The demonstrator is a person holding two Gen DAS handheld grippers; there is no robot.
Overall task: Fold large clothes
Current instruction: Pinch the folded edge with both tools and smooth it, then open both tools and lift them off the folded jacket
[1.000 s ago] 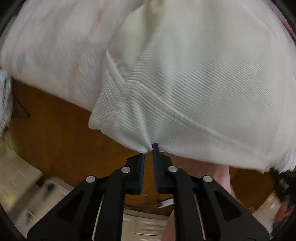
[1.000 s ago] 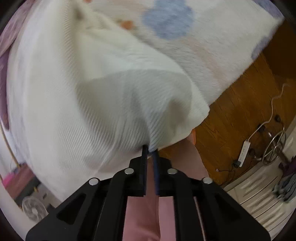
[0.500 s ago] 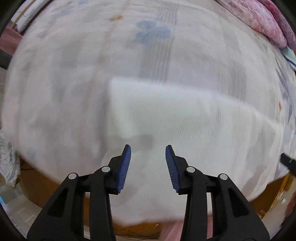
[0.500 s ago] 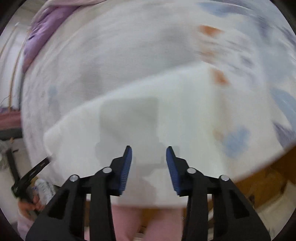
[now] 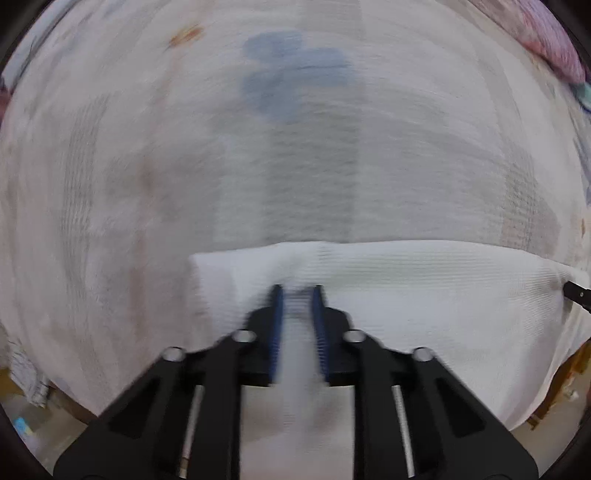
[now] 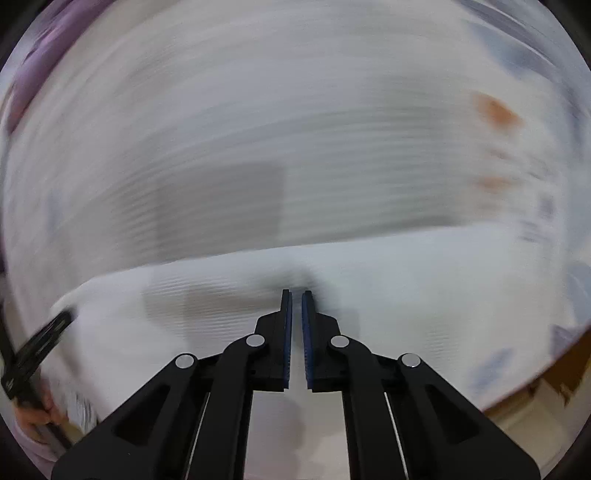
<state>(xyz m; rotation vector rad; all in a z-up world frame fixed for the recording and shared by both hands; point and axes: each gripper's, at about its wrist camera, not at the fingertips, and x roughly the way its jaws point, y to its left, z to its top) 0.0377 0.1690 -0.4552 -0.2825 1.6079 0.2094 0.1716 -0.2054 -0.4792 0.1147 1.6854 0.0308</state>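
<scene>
A white ribbed garment (image 5: 424, 295) lies folded on the patterned bedspread (image 5: 295, 147), its far edge running straight across both views. My left gripper (image 5: 295, 291) points down near the garment's left corner, blurred, its jaws shut with a strip of the cloth between the blue pads. My right gripper (image 6: 296, 293) points down at the far edge of the same garment (image 6: 406, 277), jaws shut, with the cloth puckered at the tips. The left gripper also shows in the right wrist view at the far left, held by a hand (image 6: 33, 413).
The pale bedspread (image 6: 295, 129), with blue and orange blotches, fills most of both views. A pink quilt (image 5: 546, 33) lies at the top right and a purple cloth (image 6: 33, 62) at the upper left. The bed's edge and wooden floor (image 6: 561, 373) show at the lower right.
Both grippers let go of the hanging garment, opened over it as it lay on the bed, then came down at its far edge and shut again.
</scene>
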